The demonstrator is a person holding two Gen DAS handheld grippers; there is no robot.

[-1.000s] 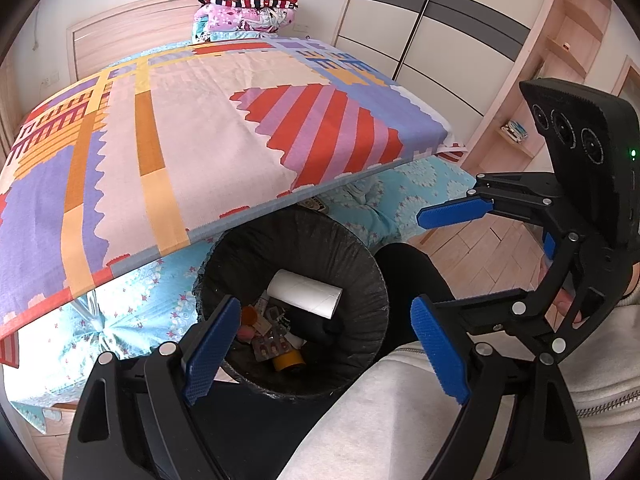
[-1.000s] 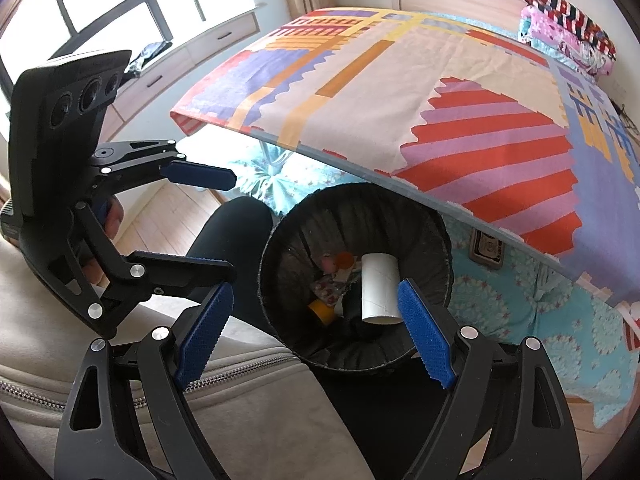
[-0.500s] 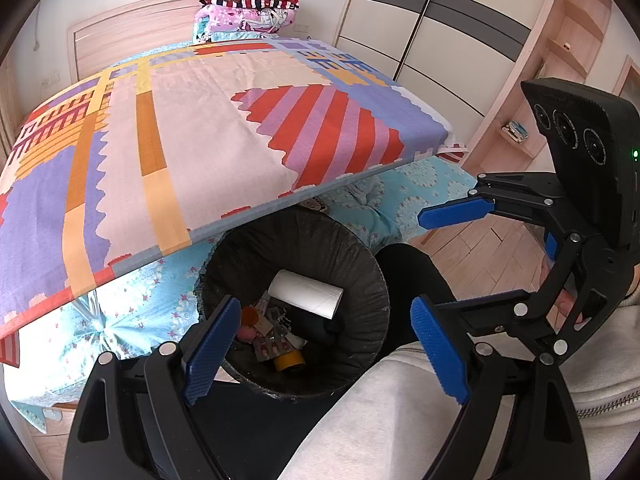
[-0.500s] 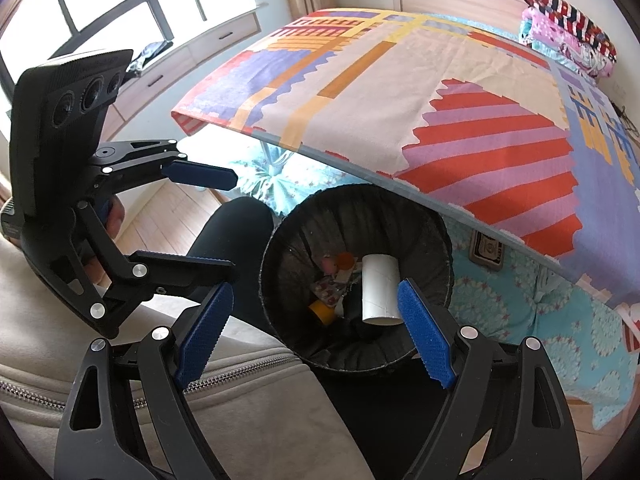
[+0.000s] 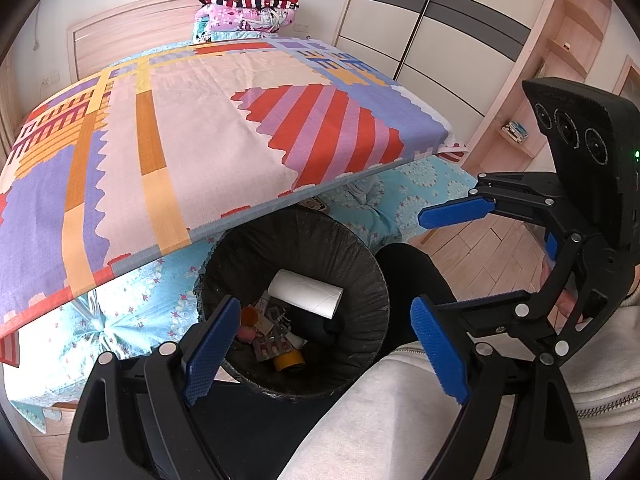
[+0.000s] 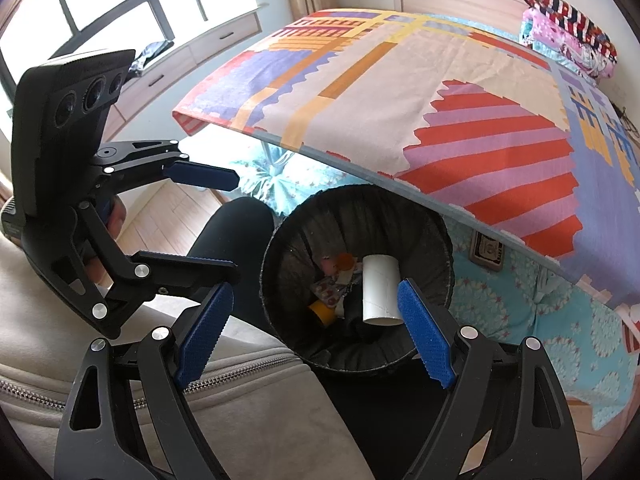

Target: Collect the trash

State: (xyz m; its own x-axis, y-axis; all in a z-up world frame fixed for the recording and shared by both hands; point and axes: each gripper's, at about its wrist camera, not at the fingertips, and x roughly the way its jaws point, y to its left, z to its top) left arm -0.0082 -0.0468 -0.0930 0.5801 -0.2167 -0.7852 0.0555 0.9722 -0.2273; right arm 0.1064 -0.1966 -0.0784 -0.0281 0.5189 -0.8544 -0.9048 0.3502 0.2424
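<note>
A black-lined trash bin stands on the floor at the foot of the bed; it also shows in the right wrist view. Inside lie a white paper roll, a blister pack, a yellow tape roll and small scraps. My left gripper is open and empty above the bin's near rim. My right gripper is open and empty over the bin too. Each gripper shows in the other's view, the right one and the left one.
A bed with a patterned cover overhangs the bin. Folded bedding lies at its head. A wardrobe and shelves stand at the right. The person's legs and grey jacket are close beside the bin. A window is at the left.
</note>
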